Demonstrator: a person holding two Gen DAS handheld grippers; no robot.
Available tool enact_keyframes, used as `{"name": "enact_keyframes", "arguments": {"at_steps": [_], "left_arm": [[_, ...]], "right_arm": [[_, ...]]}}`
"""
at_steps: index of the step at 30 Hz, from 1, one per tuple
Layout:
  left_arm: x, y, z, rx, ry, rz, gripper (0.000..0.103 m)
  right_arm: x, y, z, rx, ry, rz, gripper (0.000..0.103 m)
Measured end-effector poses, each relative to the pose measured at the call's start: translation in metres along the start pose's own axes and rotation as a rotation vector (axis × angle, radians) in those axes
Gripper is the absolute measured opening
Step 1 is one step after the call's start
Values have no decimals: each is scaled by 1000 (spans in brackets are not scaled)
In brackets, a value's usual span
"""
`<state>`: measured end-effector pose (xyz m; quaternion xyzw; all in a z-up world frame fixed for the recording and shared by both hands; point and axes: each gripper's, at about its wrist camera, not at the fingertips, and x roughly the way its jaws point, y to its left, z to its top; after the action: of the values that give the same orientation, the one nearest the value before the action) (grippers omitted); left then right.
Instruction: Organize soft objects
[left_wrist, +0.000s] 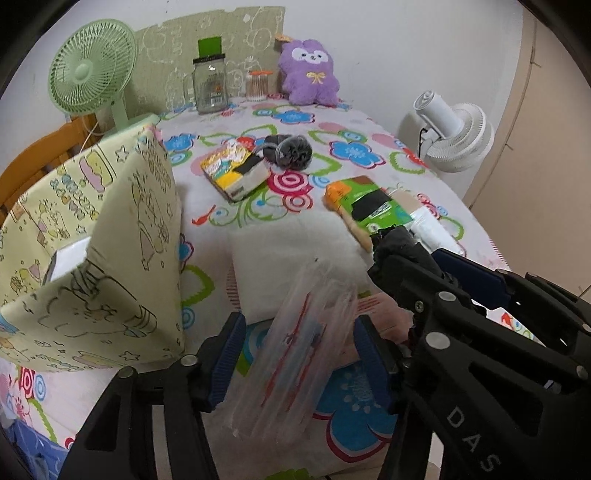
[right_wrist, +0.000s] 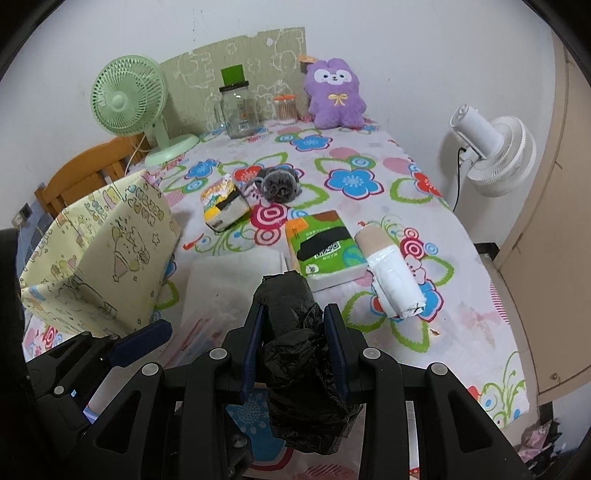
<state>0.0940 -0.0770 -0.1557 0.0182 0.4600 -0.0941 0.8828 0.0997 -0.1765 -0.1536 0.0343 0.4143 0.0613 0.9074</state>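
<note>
- Table with floral cloth (right_wrist: 461, 280), both grippers low over its near edge, side by side.
- Right gripper (right_wrist: 293, 349): blue pads clamped on a roll of black plastic bags (right_wrist: 295, 332); roll sticks out forward past the fingertips, loose crumpled black film hangs below the jaws. Same roll shows at the right in the left wrist view (left_wrist: 399, 254).
- Left gripper (left_wrist: 299, 354): a clear plastic packet with red print (left_wrist: 295, 362) sits between its pads. Right pad looks to be against the packet's edge, left pad seems just clear of it; can't tell if it's really pinched.
- White folded cloth or pad (left_wrist: 295, 266) lies flat on the table just ahead of both grippers, packet's far end overlaps it.
- Green tissue pack (right_wrist: 325, 247) lies beyond the black roll, touching or just beside a white bag roll on a cardboard core (right_wrist: 391, 273) to its right.
- Yellow-patterned tissue pack (right_wrist: 223, 205) mid-table, grey balled-up socks (right_wrist: 277, 184) just behind it on the right.
- Pale yellow cartoon-print storage bin (right_wrist: 103, 251) stands at the left, open top; contents not clear.
- Back edge by the wall: green desk fan (right_wrist: 127, 99), glass jar with black lid (right_wrist: 240, 110), cotton swab tub (right_wrist: 286, 108), purple plush (right_wrist: 334, 96).
- White fan (right_wrist: 495, 155) stands off the table, right side.
</note>
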Motion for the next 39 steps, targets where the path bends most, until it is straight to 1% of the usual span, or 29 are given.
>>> {"name": "enact_keyframes", "arguments": {"at_steps": [2,4,6,8,9,11,14,17,25,39], "left_arm": [[4,3,-1,-6,11,-4,54],[7,4,-2,-11,14,-14,53],[8,4,-3,-14,16,-20,46],[8,3,-2,-6,18,-40,37],[7,3,-2,-3,19,-45,35],[7,2,-1,0,20,-50,29],[6,2,1,1,21,-58,22],[2,2,2,-2,14,-67,20],[-14,0,11,0,-26,-60,19],[-56,2,30,-2,-124,-34,19]], "right_arm": [[5,1,0,-1,11,2,36],[8,1,-1,-1,19,5,36],[10,1,-1,-1,26,5,36],[12,1,0,2,30,5,36],[12,1,0,4,31,6,36],[13,0,0,5,32,3,36],[13,0,1,7,31,6,36],[11,1,3,8,24,16,37],[-2,3,11,6,-12,30,36],[-42,13,37,-21,-113,35,37]]}}
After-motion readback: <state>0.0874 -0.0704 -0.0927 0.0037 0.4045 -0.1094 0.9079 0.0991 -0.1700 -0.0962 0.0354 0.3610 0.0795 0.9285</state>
